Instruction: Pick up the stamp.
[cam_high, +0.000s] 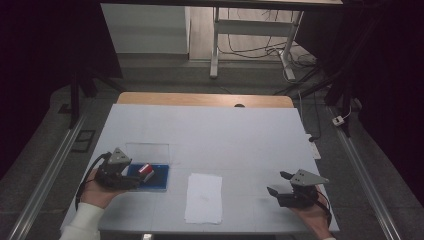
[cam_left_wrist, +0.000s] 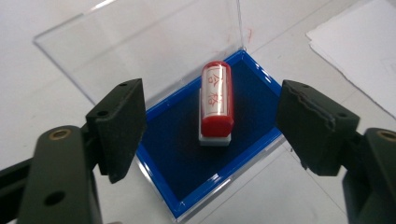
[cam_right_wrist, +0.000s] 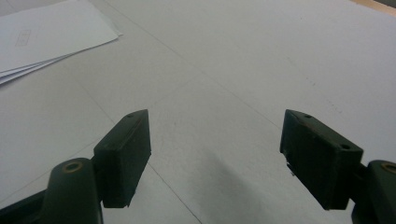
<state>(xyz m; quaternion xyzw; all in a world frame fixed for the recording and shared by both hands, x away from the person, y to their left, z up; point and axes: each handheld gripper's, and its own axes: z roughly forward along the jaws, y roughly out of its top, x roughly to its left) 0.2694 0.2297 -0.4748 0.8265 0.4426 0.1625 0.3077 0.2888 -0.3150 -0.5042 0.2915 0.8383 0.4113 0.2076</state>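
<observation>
A: Count first: one red cylindrical stamp on a white base (cam_left_wrist: 216, 105), one blue-lined case with a clear hinged lid (cam_left_wrist: 254, 70), one stack of white paper sheets (cam_high: 203, 197), two grippers.

B: Jaws?

A: Left gripper (cam_left_wrist: 210, 128): jaws wide apart, nothing pinched, stamp lying in the case between and beyond them (not touching). Right gripper (cam_right_wrist: 215, 154): jaws spread over bare white table (cam_right_wrist: 261, 56), holding nothing.

B: Diff. betw. views?

A: Left gripper view gives red characters on the stamp's side; high view gives both hands, w/ paper between the case and right gripper.
</observation>
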